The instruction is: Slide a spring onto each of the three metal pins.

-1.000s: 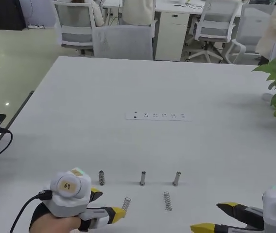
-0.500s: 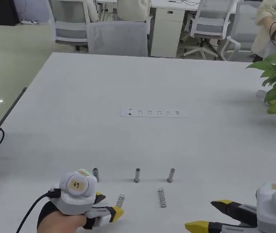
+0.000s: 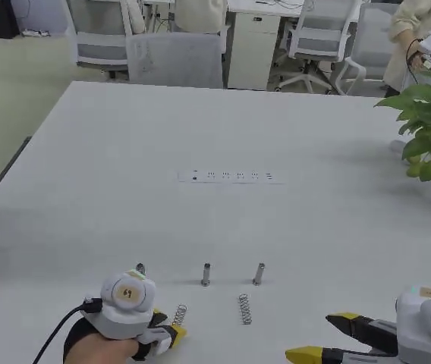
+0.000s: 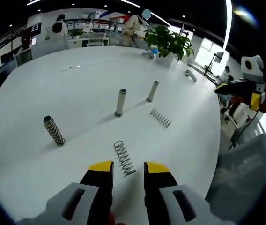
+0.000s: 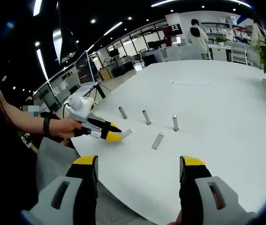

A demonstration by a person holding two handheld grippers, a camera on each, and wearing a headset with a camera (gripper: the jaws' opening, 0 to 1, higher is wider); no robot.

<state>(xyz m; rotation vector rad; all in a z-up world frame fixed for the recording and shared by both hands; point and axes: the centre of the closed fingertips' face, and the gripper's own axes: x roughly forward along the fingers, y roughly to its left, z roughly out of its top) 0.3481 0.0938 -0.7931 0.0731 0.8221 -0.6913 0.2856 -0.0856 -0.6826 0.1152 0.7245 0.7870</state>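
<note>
Three metal pins stand in a row on the white table (image 3: pixel 223 121). The left pin (image 3: pixel 140 269) (image 4: pixel 54 131) wears a spring; the middle pin (image 3: pixel 206 274) (image 4: pixel 120 102) and the right pin (image 3: pixel 258 274) (image 4: pixel 152 91) are bare. One loose spring (image 3: pixel 179 314) (image 4: pixel 123 158) lies with its near end between the tips of my left gripper (image 3: pixel 171 334) (image 4: pixel 129 168), which is open narrowly. A second loose spring (image 3: pixel 243 309) (image 5: pixel 158 140) lies below the middle and right pins. My right gripper (image 3: pixel 310 336) (image 5: pixel 138 161) stands wide open and empty at the front right.
A white power strip (image 3: pixel 231 176) lies mid-table beyond the pins. A potted plant (image 3: pixel 428 129) stands at the table's right edge. Office chairs (image 3: pixel 174 57) and a person (image 3: pixel 409 30) are behind the far edge. A black cable (image 3: pixel 56 337) trails from the left gripper.
The head camera has swung a little to the right. My left gripper has crept closer to the loose spring, whose end now lies between its tips. The right gripper has hardly moved.
</note>
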